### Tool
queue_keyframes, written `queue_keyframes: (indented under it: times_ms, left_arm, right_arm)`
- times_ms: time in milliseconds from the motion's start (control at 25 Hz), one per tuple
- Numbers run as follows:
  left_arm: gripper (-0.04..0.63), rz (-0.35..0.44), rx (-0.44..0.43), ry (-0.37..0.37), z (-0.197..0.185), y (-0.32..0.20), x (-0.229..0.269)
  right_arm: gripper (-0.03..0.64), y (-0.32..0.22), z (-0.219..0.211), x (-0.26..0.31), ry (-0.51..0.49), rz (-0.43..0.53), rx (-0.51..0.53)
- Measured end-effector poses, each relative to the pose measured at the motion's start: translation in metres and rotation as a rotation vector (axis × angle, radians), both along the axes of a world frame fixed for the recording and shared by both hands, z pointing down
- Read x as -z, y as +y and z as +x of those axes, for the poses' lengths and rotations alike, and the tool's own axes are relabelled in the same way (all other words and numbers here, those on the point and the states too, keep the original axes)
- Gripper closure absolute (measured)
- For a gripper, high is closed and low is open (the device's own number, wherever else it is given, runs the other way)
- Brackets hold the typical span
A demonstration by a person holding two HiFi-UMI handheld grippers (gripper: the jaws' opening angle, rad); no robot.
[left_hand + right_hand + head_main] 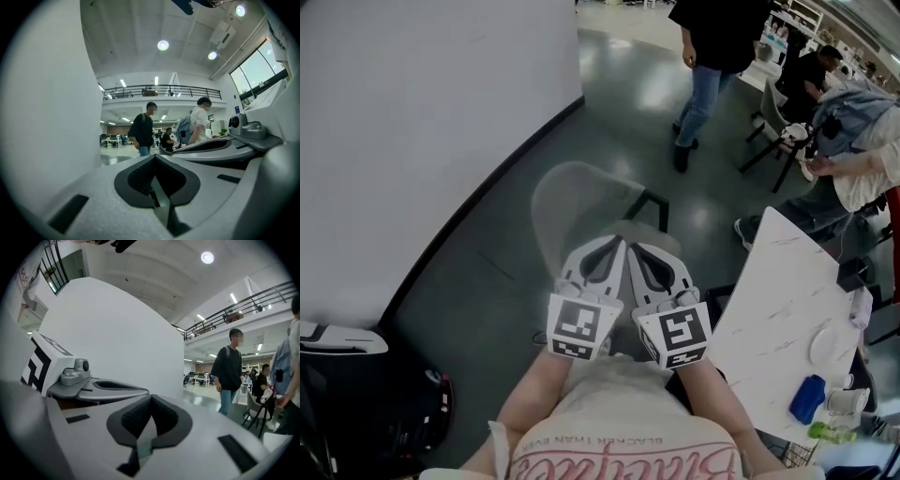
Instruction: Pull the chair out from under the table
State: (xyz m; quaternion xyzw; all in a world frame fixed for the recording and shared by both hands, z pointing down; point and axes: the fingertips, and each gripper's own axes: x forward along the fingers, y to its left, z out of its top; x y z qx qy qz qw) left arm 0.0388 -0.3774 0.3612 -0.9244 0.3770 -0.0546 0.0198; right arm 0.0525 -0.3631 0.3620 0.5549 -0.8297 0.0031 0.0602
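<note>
In the head view a grey chair with a rounded back stands on the dark floor, left of the white marble table and clear of its edge. My left gripper and right gripper are held side by side above the chair's seat, their tips close together, both shut with nothing between the jaws. The left gripper view shows its own jaws closed and the right gripper alongside. The right gripper view shows its closed jaws and the left gripper. I cannot tell whether either gripper touches the chair.
A white curved wall runs along the left. A person walks past beyond the chair; others sit or stand at the far right by another chair. The table carries a blue object and a white plate. A dark bag lies lower left.
</note>
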Motion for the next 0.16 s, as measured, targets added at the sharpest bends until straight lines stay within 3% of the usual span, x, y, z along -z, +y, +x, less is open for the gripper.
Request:
queue_keyframes:
  times_ms: [160]
  left_arm:
    - [0.591, 0.005, -0.004, 0.0, 0.0015, -0.001, -0.0029]
  right_arm:
    - [0.614, -0.0025, 0.0009, -0.0037, 0.003, -0.001, -0.007]
